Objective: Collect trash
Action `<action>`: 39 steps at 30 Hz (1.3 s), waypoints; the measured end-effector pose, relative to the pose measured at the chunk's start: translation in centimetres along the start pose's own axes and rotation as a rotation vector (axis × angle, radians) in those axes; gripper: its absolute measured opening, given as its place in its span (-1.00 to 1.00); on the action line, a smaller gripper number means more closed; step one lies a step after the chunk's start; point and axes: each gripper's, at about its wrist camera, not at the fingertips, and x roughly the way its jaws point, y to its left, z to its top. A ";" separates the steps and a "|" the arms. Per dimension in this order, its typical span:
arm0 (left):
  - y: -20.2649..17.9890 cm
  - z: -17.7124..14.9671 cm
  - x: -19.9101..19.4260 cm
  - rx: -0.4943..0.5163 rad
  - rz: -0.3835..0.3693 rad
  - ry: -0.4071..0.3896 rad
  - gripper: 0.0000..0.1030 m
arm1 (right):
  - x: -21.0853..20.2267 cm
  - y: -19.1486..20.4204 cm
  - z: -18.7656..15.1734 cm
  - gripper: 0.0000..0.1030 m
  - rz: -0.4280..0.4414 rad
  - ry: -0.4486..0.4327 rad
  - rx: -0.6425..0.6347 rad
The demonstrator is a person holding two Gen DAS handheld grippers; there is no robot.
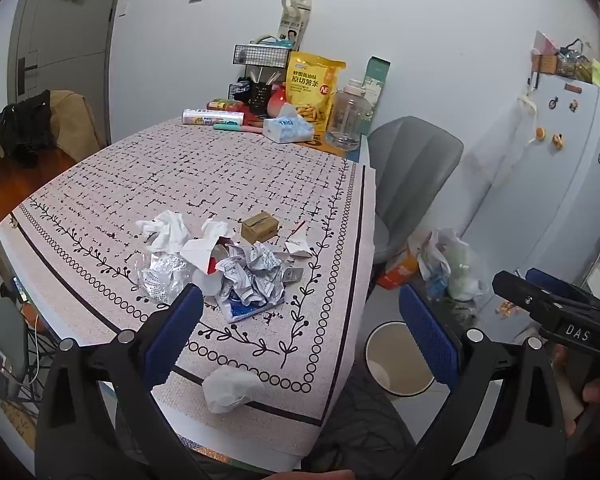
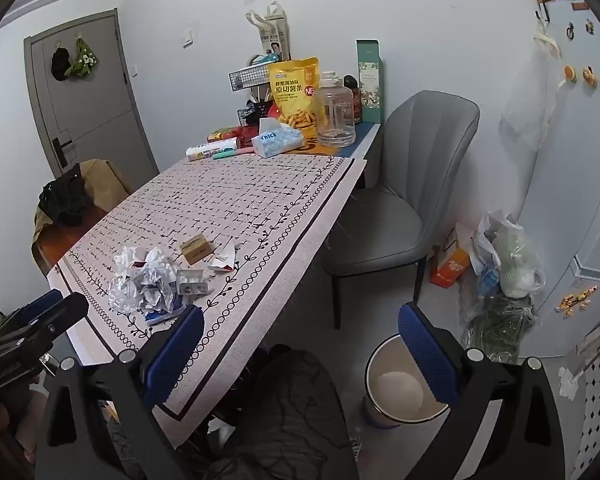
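A heap of crumpled paper and wrappers lies on the patterned tablecloth near the table's front. Beside it sit a small brown box and a torn white scrap. One white tissue ball rests alone at the cloth's near edge. My left gripper is open and empty, hovering above that edge. My right gripper is open and empty too, held over the gap between table and floor. The heap is to its left. A round waste bin stands on the floor, also seen as the bin.
Snack bag, tissue pack, clear jar and other items crowd the table's far end. A grey chair stands at the right side, filled plastic bags on the floor by a white fridge. My lap is below.
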 end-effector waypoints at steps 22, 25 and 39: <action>1.1 0.5 -0.4 -0.051 0.006 -0.013 0.88 | 0.2 0.6 -0.4 0.85 -0.006 -0.014 -0.050; 1.0 0.6 -0.5 -0.051 0.007 -0.013 0.88 | 0.2 0.7 -0.5 0.85 -0.001 -0.015 -0.051; 1.1 0.4 -0.7 -0.052 0.001 -0.035 0.88 | 0.1 0.9 -0.4 0.85 0.031 -0.015 -0.042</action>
